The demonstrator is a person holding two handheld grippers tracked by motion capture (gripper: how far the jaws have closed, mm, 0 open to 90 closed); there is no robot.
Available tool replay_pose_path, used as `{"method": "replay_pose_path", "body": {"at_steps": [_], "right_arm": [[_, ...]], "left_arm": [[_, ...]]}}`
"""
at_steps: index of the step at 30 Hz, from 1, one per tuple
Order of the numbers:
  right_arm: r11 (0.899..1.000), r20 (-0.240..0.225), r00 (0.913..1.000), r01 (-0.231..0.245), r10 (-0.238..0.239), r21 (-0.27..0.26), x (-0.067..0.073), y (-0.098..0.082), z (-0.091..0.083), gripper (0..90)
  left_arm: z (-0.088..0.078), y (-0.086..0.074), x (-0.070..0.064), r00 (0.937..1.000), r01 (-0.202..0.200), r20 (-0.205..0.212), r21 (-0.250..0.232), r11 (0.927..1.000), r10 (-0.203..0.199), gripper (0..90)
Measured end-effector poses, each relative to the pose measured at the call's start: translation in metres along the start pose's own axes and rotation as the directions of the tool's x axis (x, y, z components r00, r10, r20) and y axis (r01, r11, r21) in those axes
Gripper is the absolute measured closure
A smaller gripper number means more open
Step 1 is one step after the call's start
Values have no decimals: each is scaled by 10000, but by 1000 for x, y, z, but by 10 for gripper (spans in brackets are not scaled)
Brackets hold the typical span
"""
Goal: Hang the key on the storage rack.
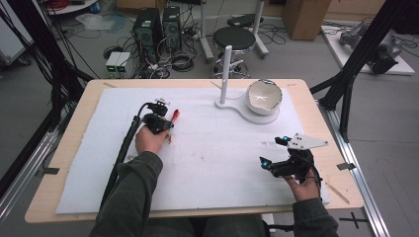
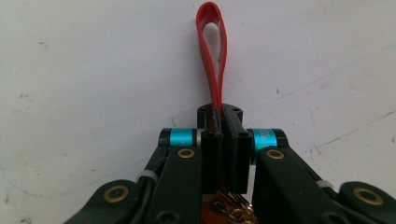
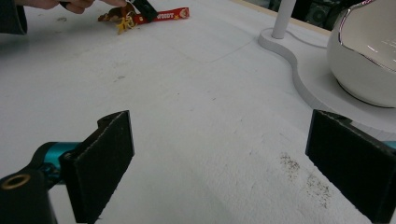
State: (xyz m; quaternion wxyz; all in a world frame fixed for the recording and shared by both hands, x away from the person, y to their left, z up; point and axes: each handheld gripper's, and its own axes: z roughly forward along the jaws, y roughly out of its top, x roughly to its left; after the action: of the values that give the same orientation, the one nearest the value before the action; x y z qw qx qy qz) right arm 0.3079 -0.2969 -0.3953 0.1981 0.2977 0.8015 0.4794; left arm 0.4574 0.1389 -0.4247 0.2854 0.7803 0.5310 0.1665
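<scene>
Right, in the left gripper view my left gripper (image 2: 222,112) has its fingers pressed together on the red strap (image 2: 212,56), pinching its lower end while the loop stands up toward the top centre of the frame. Below the fingers, at the bottom edge, I see a bit of gold chain and something brown (image 2: 233,212), too close to make out. In the high view that gripper (image 1: 165,118) sits left of centre, and the red strap (image 1: 175,115) pokes out just to its right on the white mat (image 1: 207,163) that covers the counter (image 1: 74,128). My left hand (image 1: 148,139) wraps the gripper body from below.

In the right gripper view my right gripper (image 3: 219,154) has its fingers spread wide with nothing but bare mat between them. In the high view it (image 1: 274,152) rests at the lower right of the frame, well apart from the strap.

Farther out, in the upper right of the mat, a white bowl (image 1: 264,97) sits on a flat white stand (image 1: 257,117) beside its upright post (image 1: 226,71). The right gripper view shows the bowl (image 3: 369,56) at its upper right and the strap (image 3: 163,15) at its top left.
</scene>
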Motion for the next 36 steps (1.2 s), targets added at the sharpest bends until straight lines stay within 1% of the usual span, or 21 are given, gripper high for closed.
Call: {"method": "replay_pose_path", "body": {"at_steps": [3,9,12,15,17,20,22,24,25,27,28,32,33,34,36], "right_arm": [[10000,33,10000,51,-51,-14,0,0,0,67],[10000,-8,10000,-21,21,7,0,0,0,68],[10000,-2,10000,-15,15,3,1,0,0,67],[10000,26,10000,10,-10,-36,0,0,0,67],[10000,24,10000,-20,20,-33,0,0,0,68],[10000,50,10000,-21,21,-5,0,0,-1,68],[10000,54,10000,-32,32,-2,0,0,-1,68],[10000,54,10000,-30,30,-11,1,0,-1,68],[10000,67,10000,51,-51,-60,0,0,-1,67],[10000,65,10000,52,-51,-57,0,0,-1,67],[10000,69,10000,30,-30,-56,1,0,-1,68],[10000,61,10000,10,-10,-63,1,1,-2,68],[10000,74,10000,-9,9,-75,1,1,-2,67],[10000,76,10000,3,-2,-76,1,1,-2,68],[10000,81,10000,6,-5,-73,1,1,-2,67]], "left_arm": [[-1,0,0,10000,-54,-13,2,10000,54,863],[-4,0,0,9997,-221,-40,-54,9997,221,864],[-7,0,1,9998,-203,60,-211,9996,204,864],[-9,-1,2,9995,-305,69,-301,9991,307,864],[-11,-2,2,9993,-320,160,-380,9988,326,864],[-13,-5,4,9994,-156,294,-597,9981,173,865],[-15,-6,4,9990,-264,338,-652,9975,287,864],[-18,-7,4,9987,-280,392,-808,9963,312,865],[-19,-7,5,9984,-300,443,-908,9954,342,865],[-24,-6,4,9982,-356,448,-1076,9936,406,865],[-26,-5,4,9981,-302,495,-1217,9921,365,865],[-35,-5,4,9975,-345,564,-1517,9878,435,865],[-37,-5,4,9972,-322,607,-1659,9856,428,865],[-39,-4,4,9969,-405,601,-1722,9842,515,865],[-43,-4,3,9966,-421,621,-1898,9809,548,865]]}}
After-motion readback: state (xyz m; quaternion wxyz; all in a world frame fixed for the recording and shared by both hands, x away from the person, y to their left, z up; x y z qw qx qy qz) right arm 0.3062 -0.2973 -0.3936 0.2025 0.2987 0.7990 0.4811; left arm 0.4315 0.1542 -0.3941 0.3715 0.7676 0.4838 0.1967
